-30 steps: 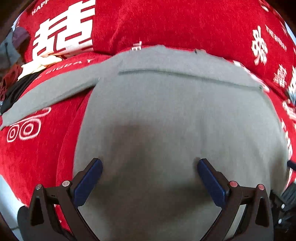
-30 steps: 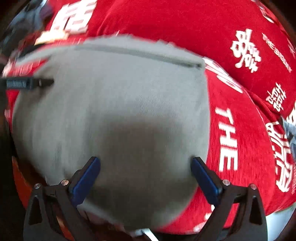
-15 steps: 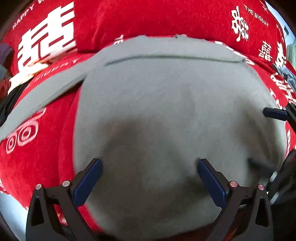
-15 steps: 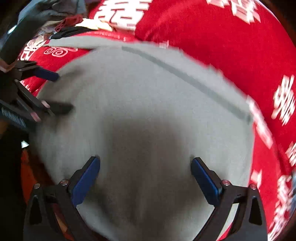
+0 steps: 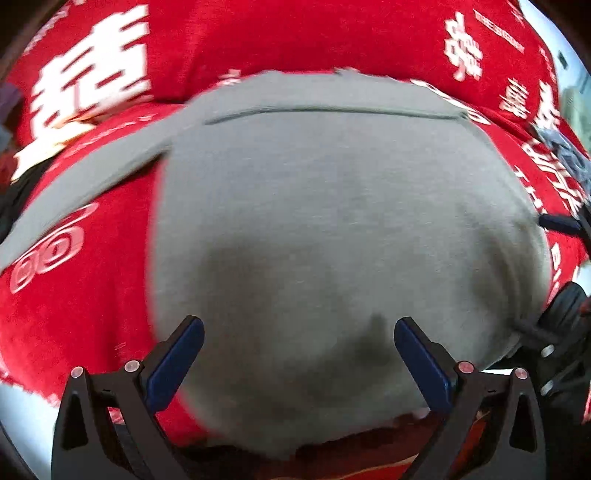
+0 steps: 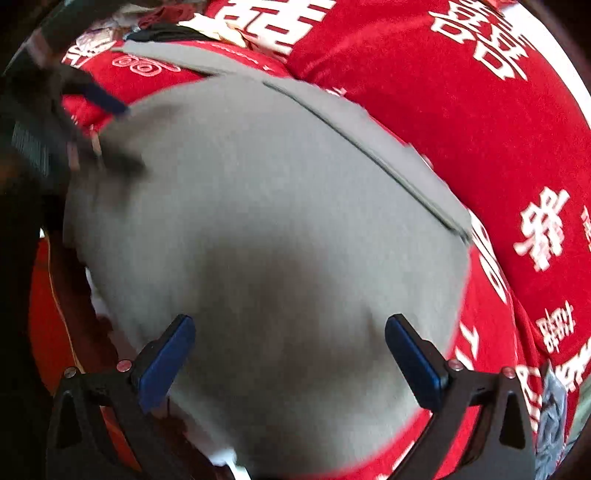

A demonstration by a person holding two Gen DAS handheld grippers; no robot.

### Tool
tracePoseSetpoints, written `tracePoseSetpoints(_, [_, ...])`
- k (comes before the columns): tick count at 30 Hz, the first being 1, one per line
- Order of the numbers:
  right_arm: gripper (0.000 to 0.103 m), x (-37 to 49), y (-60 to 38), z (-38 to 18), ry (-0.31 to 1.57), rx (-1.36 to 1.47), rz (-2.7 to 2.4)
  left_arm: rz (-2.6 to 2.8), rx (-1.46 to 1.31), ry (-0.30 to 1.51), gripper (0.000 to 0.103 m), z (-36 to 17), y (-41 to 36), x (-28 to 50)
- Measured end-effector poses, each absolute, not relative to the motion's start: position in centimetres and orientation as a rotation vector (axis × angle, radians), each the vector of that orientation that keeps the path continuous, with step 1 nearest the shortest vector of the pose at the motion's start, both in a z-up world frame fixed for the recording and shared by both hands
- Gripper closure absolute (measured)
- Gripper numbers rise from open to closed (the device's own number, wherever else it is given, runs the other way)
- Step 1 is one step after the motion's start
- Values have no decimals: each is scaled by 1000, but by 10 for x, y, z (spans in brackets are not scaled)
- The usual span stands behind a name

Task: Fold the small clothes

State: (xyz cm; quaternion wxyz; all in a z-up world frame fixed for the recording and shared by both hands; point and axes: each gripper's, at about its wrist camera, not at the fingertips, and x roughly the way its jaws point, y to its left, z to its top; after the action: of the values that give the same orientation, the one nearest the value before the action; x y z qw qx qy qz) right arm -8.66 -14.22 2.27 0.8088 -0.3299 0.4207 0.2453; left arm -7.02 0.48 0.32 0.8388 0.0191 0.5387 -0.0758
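Note:
A grey long-sleeved garment (image 5: 332, 206) lies spread flat on a red printed cover (image 5: 74, 306); one sleeve (image 5: 85, 184) stretches out to the left. My left gripper (image 5: 299, 347) hovers open over the garment's near hem, with nothing between its blue pads. The right gripper (image 6: 290, 345) is open too, above the same grey garment (image 6: 266, 206) near its lower edge. In the right wrist view the left gripper's fingers (image 6: 107, 101) show at the garment's left side. At the right edge of the left wrist view a blue pad (image 5: 557, 221) of the right gripper shows.
The red cover (image 6: 461, 110) with white characters rises into a fold behind the garment. A pile of dark and pale clothes (image 6: 159, 22) lies at the far left. A blue-grey cloth (image 5: 565, 155) sits at the right. The near edge of the bed drops off below the hem.
Both grippers drew back toward the garment's near hem and stayed open. The right wrist view swung so the garment's collar seam now runs diagonally; the garment itself has not moved.

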Motion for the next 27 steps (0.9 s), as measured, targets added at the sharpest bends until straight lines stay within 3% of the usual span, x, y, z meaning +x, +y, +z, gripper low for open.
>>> tracePoseSetpoints(4, [1,-68,-137,8,960,-659,548,-142,129,1135,0,-6,-6,-74])
tracePoseSetpoints(8, [1,-72,-175,4,1018,-562,517,-57,41,1168,0,-5,34,-86])
tracePoseSetpoints(18, [1,-40,-167,37,994,-432,384,749,-637,897,0,15,304,-60])
tracePoseSetpoints(23, [1,1,-120,52,937,-417,380,823,-746,902,0,-4,371,-32])
tracePoseSetpoints(27, [1,60,-85,60,932,-289,313,897,-660,899,0,-6,390,-13])
